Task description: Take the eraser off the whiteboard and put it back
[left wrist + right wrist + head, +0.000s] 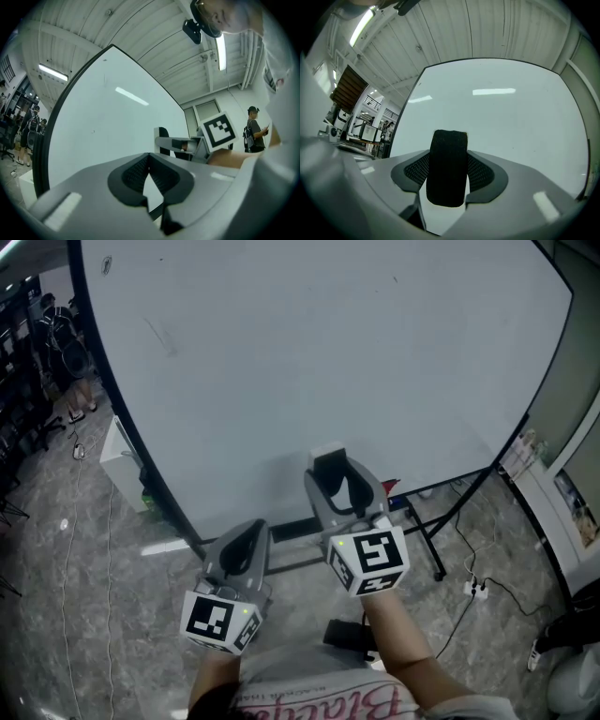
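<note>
Head view: right tool (336,472) clamped on eraser (449,168) near whiteboard (309,352); left tool (251,529) together; power strip (476,589) on floor.

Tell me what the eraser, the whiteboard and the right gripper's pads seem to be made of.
Eraser: black face, matte and fuzzy with fine grain, probably felt.
Whiteboard: smooth glossy white surface mirroring the ceiling lamps; coated metal or melamine, cannot tell.
Pads: black, matte, finely ribbed, likely rubber.
</note>
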{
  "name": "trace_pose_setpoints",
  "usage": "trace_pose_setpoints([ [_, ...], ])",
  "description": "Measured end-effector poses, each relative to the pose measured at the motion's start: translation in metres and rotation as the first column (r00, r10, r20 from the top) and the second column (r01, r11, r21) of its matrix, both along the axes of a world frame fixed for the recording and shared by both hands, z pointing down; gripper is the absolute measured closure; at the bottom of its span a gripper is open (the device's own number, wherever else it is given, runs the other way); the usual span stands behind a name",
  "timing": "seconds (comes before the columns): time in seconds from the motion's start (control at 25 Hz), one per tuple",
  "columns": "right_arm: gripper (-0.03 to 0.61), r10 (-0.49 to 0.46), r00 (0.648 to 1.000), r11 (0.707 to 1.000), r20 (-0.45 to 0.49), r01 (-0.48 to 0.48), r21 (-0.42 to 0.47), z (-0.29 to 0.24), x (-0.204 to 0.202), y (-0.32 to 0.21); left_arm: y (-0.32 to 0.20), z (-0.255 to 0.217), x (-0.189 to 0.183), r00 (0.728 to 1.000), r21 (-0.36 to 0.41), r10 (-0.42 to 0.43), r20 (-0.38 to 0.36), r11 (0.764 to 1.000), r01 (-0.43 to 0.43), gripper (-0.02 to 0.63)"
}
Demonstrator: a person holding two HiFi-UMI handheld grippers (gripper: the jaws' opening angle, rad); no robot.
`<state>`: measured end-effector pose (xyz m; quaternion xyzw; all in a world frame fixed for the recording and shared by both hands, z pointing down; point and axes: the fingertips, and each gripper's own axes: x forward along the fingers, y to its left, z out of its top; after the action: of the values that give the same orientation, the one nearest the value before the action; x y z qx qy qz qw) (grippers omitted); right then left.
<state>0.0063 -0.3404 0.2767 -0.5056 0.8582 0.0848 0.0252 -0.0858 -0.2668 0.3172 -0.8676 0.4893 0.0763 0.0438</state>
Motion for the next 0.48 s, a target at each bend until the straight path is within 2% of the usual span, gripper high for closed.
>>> trace_pose_setpoints([
  [0.12, 0.345, 0.015, 0.999, 1.0, -0.031, -0.015, -0.003, -0.01, -0.005, -0.019, 0.001, 0.001, 0.0, 1.0, -0.002, 0.001, 0.005, 1.0, -0.001, 0.617],
  [0.28, 0.345, 0.054, 0.993, 0.998, -0.11, -0.05, 0.041, -0.027, -0.015, -0.041, 0.001, 0.002, 0.0, 1.0, -0.005, 0.008, 0.011, 1.0, -0.008, 0.616],
  [0.48, 0.343, 0.106, 0.966, 0.993, -0.236, -0.09, 0.078, -0.036, -0.025, -0.058, 0.0, 0.002, 0.001, 1.0, -0.007, 0.013, 0.009, 1.0, -0.013, 0.616],
])
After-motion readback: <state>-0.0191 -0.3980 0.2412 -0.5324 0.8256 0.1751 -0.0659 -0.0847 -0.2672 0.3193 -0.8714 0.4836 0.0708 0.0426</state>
